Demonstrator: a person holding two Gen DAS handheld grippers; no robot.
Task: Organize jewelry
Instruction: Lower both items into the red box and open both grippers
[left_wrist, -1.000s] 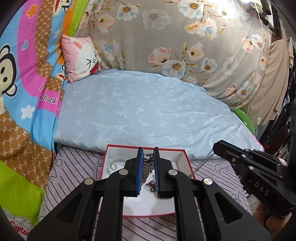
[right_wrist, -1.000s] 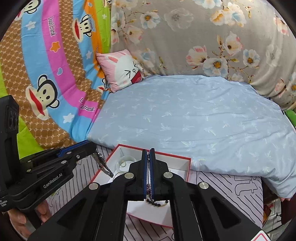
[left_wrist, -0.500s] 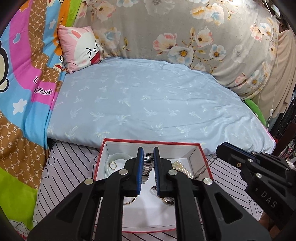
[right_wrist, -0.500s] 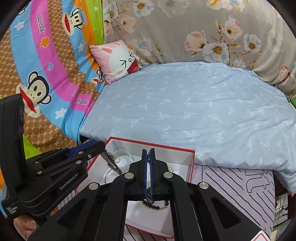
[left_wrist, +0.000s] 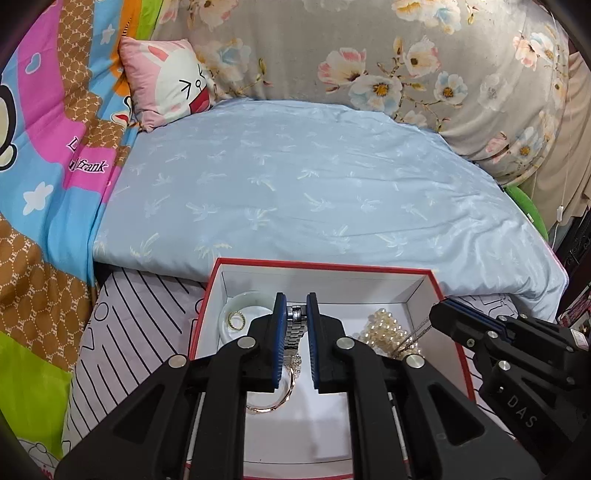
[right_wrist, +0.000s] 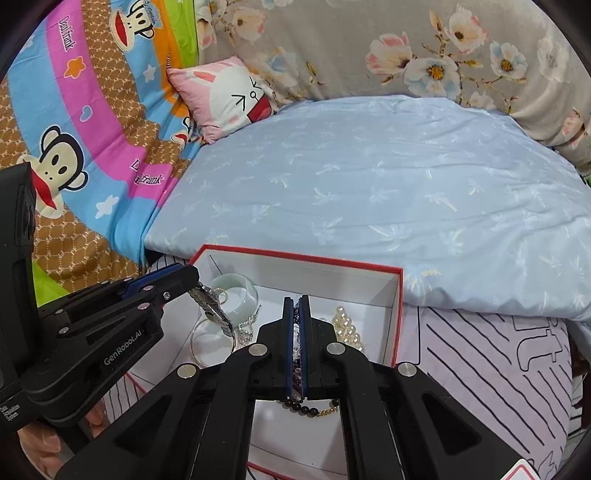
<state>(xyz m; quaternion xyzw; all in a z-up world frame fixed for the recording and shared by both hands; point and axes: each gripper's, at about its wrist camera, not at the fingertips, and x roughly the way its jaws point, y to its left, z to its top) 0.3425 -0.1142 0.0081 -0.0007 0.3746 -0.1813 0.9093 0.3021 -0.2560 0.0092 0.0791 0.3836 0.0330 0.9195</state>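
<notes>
Under right claw (right_wrist: 296, 306), dark beads (right_wrist: 301, 400) dangle.

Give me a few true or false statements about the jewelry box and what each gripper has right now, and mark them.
1. The left gripper holds a metal watch band. True.
2. The right gripper is empty. False: its jaws are shut on a dark bead bracelet.
3. Pearls lie inside the box. True.
4. The box is blue-rimmed. False: its rim is red.
5. A pale bangle sits in the box. True.
</notes>
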